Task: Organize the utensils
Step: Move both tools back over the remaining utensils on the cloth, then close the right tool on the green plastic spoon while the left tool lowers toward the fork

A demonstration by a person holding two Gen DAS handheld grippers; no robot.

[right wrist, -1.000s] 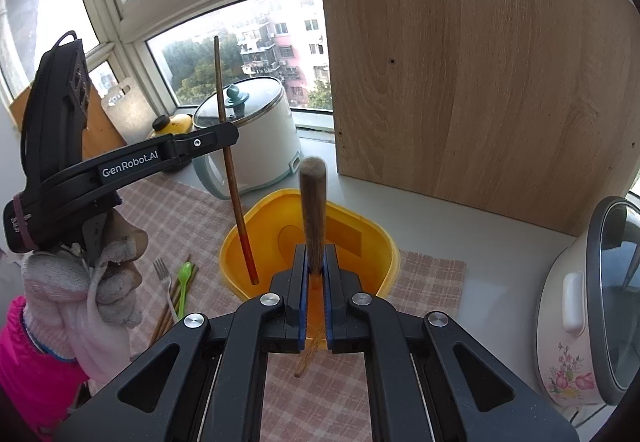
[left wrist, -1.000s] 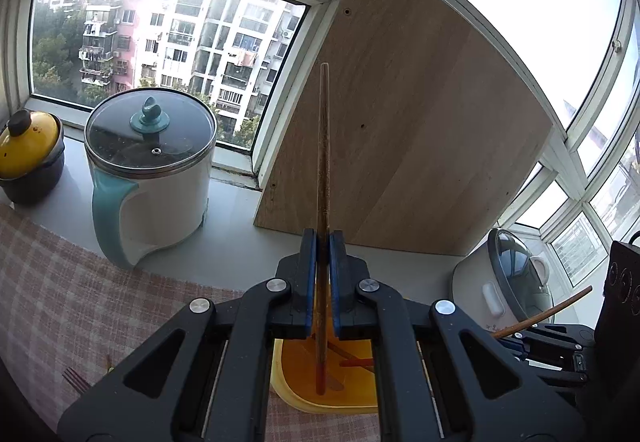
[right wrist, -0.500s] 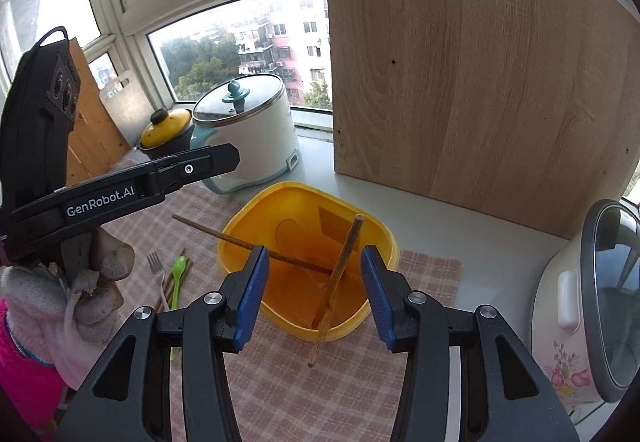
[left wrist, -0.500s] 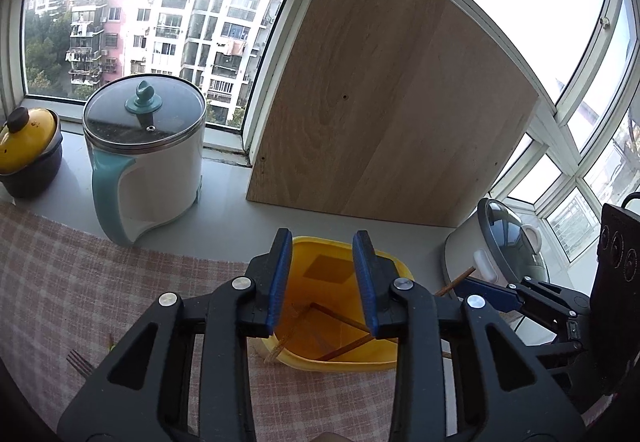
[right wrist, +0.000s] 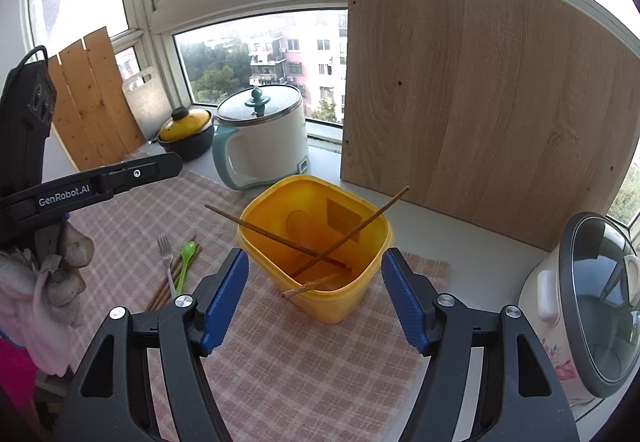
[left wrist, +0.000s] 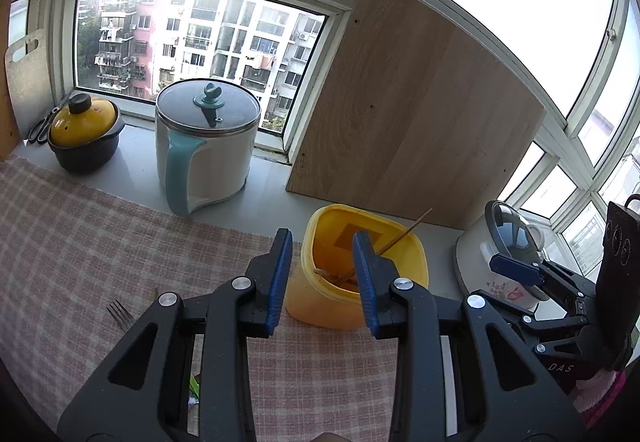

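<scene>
We hold the right hand-held gripper and the left hand-held gripper spread wide and empty near the yellow plastic tub on the checked-cloth table. Two brown wooden chopsticks cross inside the tub. A steel fork, a green plastic spoon and more chopsticks lie left of it; a white electric pot with teal handle stands behind.

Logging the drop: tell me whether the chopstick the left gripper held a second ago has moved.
Yes. It stood upright in the shut left gripper; now that chopstick leans across the yellow bin, its tip over the rim.
</scene>
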